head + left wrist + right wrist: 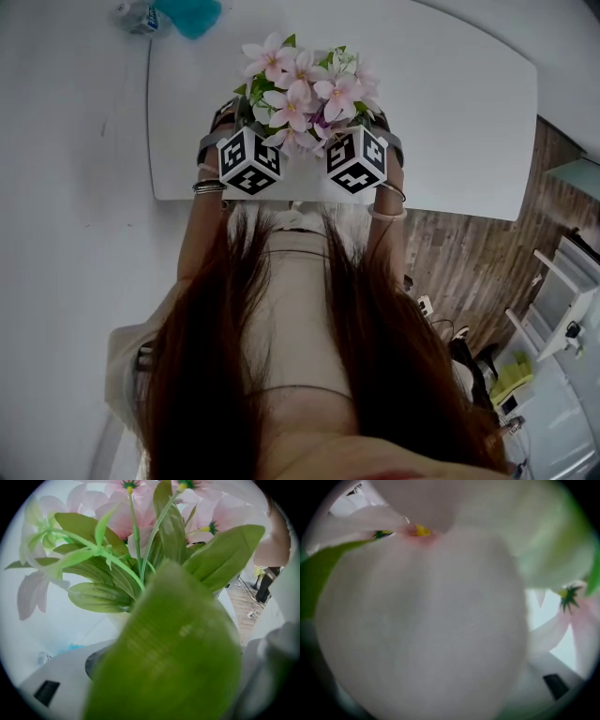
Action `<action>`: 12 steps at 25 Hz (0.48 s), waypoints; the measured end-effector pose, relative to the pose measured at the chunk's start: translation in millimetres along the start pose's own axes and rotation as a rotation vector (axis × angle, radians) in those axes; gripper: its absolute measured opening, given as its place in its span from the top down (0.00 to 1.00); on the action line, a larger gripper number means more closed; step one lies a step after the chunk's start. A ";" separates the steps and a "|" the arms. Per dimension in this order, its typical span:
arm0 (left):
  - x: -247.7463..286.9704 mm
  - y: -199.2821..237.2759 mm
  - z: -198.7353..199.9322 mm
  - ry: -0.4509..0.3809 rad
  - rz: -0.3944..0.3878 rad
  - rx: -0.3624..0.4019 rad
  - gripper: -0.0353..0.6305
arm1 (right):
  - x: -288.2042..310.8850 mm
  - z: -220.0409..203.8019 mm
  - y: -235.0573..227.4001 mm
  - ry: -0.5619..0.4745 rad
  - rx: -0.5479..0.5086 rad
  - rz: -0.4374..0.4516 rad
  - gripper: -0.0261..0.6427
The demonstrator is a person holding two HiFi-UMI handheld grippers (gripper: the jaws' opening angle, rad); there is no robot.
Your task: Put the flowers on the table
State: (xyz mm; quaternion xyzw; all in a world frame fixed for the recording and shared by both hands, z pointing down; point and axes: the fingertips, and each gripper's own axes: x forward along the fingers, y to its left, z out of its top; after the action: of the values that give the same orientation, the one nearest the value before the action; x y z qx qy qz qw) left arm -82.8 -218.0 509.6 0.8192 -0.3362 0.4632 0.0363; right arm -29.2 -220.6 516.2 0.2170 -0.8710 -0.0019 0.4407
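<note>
A bunch of pink flowers (pixel 305 86) with green leaves is held up over the near edge of the white table (pixel 450 103). It sits between my left gripper (pixel 246 155) and my right gripper (pixel 358 157), whose marker cubes show just below the blooms. The jaws of both are hidden under the flowers in the head view. In the left gripper view a big green leaf (pixel 178 653) covers the gap between the grey fingers (pixel 61 677), with stems and pink flowers (pixel 117 513) beyond. A pale petal (pixel 426 620) fills the right gripper view.
A clear bottle (pixel 139 16) and a teal object (pixel 192 14) lie by the table's far left corner. Wooden floor (pixel 469 253) runs to the right of the table, with white furniture (pixel 562 291) at the lower right. The person's long hair hangs below the grippers.
</note>
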 end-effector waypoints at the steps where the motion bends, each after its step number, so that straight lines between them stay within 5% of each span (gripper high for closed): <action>1: 2.3 0.9 -0.3 0.002 -0.003 0.001 0.44 | 2.0 -0.9 -1.2 0.001 0.002 0.001 0.44; 12: 22.7 2.7 -6.6 0.023 -0.027 0.001 0.44 | 19.2 -11.7 -6.1 0.014 0.014 0.015 0.44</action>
State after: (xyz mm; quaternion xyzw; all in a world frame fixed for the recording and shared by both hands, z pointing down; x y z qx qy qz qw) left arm -81.4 -229.4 530.5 0.8184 -0.3244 0.4721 0.0461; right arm -27.8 -231.3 536.9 0.2137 -0.8696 0.0091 0.4451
